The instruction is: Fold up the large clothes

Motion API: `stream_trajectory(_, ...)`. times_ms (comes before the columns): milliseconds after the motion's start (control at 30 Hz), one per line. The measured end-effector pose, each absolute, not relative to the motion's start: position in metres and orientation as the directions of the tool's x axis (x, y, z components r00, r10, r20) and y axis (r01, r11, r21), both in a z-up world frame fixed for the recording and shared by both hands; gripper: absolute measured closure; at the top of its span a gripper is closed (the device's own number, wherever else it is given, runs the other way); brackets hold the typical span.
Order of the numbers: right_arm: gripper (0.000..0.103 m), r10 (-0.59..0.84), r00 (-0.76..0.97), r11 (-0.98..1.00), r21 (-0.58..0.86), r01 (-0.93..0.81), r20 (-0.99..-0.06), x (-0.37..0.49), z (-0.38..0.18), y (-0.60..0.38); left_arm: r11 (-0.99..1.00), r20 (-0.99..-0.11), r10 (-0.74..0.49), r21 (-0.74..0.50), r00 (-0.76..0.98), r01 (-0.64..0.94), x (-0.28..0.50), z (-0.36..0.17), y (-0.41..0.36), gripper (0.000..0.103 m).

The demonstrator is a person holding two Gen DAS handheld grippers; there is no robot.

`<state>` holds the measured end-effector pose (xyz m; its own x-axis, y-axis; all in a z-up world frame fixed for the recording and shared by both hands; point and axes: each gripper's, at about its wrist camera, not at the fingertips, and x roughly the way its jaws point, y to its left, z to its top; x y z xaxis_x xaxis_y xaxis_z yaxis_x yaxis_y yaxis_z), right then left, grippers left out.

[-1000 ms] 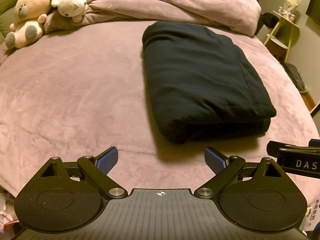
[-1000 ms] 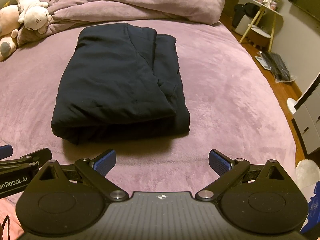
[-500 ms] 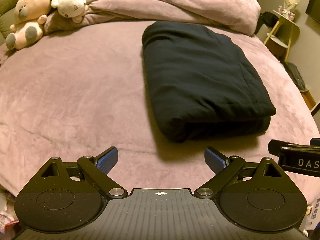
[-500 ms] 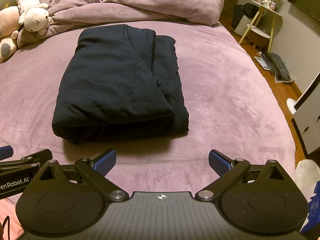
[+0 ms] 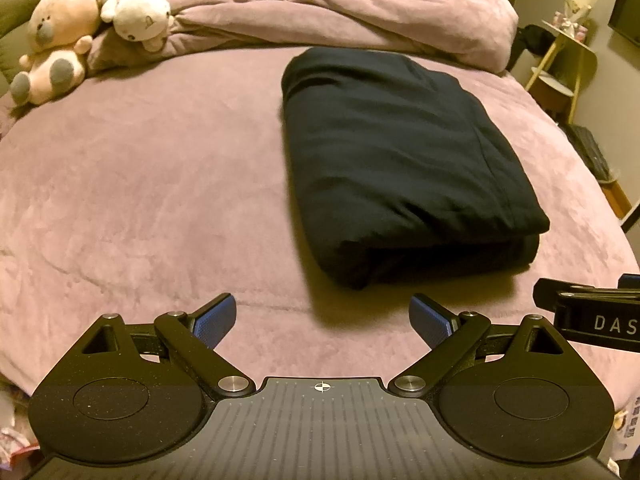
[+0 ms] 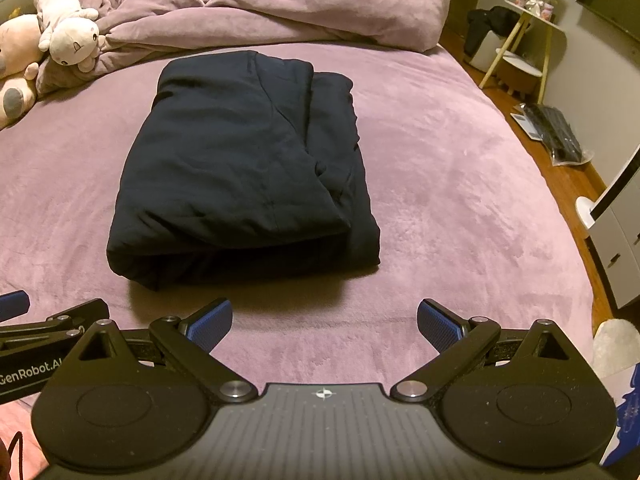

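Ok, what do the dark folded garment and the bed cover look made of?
Dark folded garment: looks like matte navy woven fabric, probably lightly padded, given its thick, puffy fold edges. Bed cover: seems plush fleece or velvet, with a soft sheen and brushed nap marks.

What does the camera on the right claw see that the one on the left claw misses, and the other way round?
Only the right wrist view shows the wooden floor beside the bed, the white drawer unit, and the garment's lower layer sticking out along its right side.

Only the left wrist view shows the pink teddy bear whole; the right view cuts it off.

Both show the folded dark garment on the purple bed, the heaped duvet, the white plush toy, and both claws open, left claw and right claw.
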<state>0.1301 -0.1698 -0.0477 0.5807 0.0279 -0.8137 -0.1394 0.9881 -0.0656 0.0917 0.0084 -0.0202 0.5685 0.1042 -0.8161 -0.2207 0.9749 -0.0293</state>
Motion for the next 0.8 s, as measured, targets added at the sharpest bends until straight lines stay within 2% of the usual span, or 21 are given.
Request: stream_trajectory(800,0.004,0.033,0.591,0.986,-0.071,-0.151,-0.806,0.1291,-0.0445,-0.1697,0.976,-0.818,0.085,-0.046,0.569,-0.212,0.0919,-0.0189,0.0061,0.006)
